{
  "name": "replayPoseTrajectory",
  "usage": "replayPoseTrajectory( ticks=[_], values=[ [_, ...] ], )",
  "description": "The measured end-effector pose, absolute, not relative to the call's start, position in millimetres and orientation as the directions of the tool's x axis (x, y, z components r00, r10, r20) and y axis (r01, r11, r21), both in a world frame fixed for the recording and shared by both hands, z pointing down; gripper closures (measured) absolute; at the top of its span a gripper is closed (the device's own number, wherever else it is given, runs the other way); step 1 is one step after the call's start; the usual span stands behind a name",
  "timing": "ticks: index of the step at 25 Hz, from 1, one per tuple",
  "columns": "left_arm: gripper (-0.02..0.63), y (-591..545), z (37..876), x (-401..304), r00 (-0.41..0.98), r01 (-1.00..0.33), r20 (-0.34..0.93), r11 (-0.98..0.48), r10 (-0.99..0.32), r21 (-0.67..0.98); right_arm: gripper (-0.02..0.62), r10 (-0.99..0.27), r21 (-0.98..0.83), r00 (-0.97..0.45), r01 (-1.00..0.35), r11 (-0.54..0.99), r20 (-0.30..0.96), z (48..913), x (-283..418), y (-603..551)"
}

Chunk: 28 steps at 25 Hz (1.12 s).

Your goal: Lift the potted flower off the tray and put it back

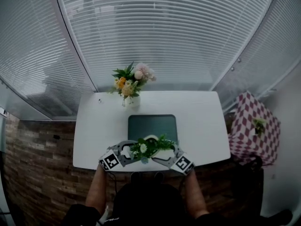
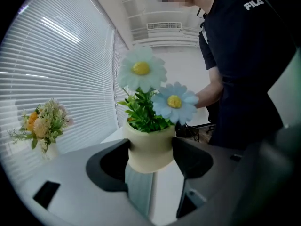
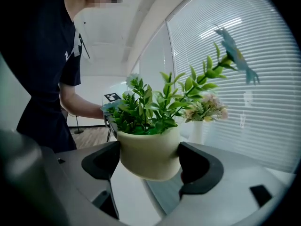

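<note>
The potted flower (image 1: 149, 146), a cream pot with green leaves and pale blue daisies, hangs above the near edge of the dark green tray (image 1: 152, 124). Both grippers hold it from opposite sides. My left gripper (image 1: 133, 153) is shut on the pot (image 2: 149, 147), its dark jaws pressed against the pot's two sides, and the tray (image 2: 138, 192) shows below. My right gripper (image 1: 165, 155) is likewise shut on the pot (image 3: 149, 154), with the tray (image 3: 165, 194) beneath. The pot's underside looks free of the tray.
A white vase of mixed flowers (image 1: 130, 86) stands at the back of the white table (image 1: 202, 126), behind the tray. A pink-and-white checked box (image 1: 254, 126) with a small plant sits to the right of the table. Window blinds close the far side.
</note>
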State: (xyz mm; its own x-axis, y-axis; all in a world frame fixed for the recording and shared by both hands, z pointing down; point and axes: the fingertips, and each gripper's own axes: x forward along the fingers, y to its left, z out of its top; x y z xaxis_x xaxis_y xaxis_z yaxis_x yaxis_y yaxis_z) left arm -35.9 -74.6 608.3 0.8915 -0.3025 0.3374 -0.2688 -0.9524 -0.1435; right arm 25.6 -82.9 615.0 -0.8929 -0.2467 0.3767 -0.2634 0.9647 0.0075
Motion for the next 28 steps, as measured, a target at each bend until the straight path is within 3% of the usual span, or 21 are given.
replayPoseTrajectory(
  ticks=[28],
  values=[
    [0.324, -128, 661, -33, 0.888, -0.224, 0.398, -0.972, -0.231, -0.065, 0.230, -0.268, -0.052, -0.854, -0.324, 0.945, 0.447, 665, 29, -132]
  ],
)
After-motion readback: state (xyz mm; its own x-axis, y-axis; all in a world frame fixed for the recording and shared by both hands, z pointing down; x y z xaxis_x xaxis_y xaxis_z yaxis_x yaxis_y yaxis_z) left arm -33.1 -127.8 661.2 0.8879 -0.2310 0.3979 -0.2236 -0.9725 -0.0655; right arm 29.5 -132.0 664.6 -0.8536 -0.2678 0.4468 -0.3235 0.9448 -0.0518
